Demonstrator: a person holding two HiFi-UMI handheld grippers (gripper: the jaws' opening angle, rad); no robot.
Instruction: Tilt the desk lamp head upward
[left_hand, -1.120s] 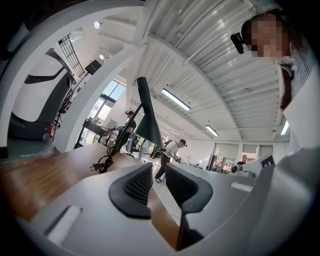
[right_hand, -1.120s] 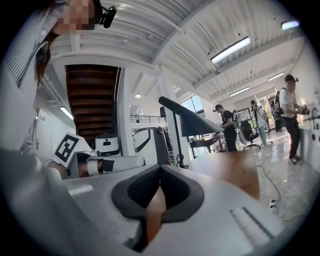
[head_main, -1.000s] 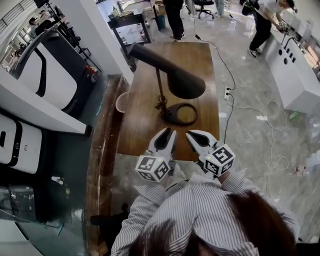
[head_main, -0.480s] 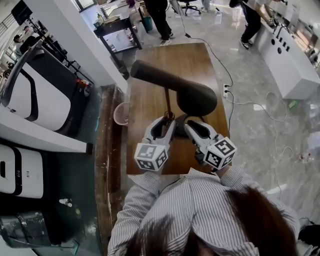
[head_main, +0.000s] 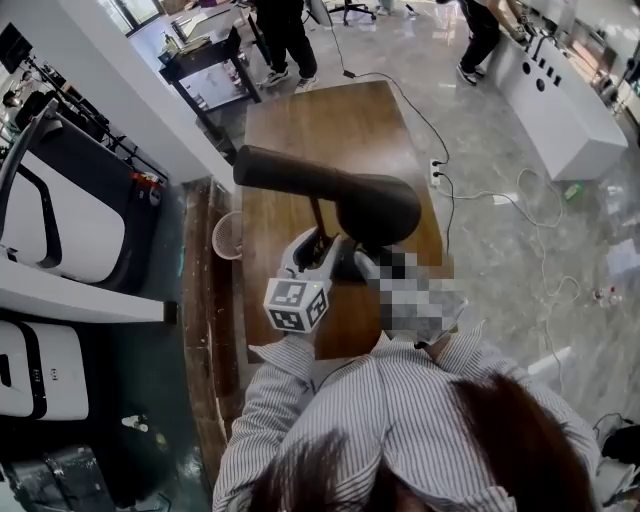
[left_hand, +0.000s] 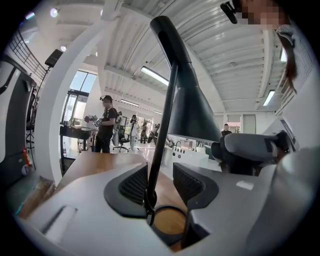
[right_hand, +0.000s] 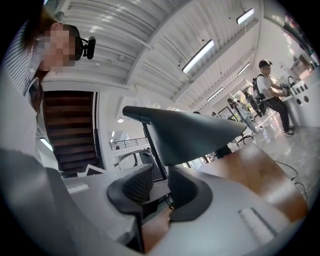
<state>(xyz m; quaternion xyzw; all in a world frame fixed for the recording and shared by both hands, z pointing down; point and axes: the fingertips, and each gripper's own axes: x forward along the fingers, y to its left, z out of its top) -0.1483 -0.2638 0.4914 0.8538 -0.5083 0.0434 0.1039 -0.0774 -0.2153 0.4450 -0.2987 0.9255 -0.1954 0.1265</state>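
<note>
A dark desk lamp stands on the wooden table (head_main: 300, 120). Its cone head (head_main: 375, 208) and long tube (head_main: 285, 170) sit on a thin stem (head_main: 318, 215). My left gripper (head_main: 318, 250) is low at the stem, and its jaws are opening. The stem (left_hand: 162, 130) runs up between the pads, close to the left one and apart from the right one. The ring base (left_hand: 167, 220) shows below them. My right gripper (head_main: 372, 265) is mostly hidden under a mosaic patch, just below the cone. In the right gripper view its jaws (right_hand: 161, 172) stand a little apart under the lamp head (right_hand: 192, 132), holding nothing.
A pale round bin (head_main: 228, 235) sits by the table's left edge. A power strip and cables (head_main: 437, 180) lie on the floor to the right. A white counter (head_main: 560, 110) stands at right, a black trolley (head_main: 205, 55) behind, and people beyond the table.
Both grippers have moved forward from the table's near edge to the lamp. The left jaws now stand around the stem and are wider apart. The right gripper has come under the cone.
</note>
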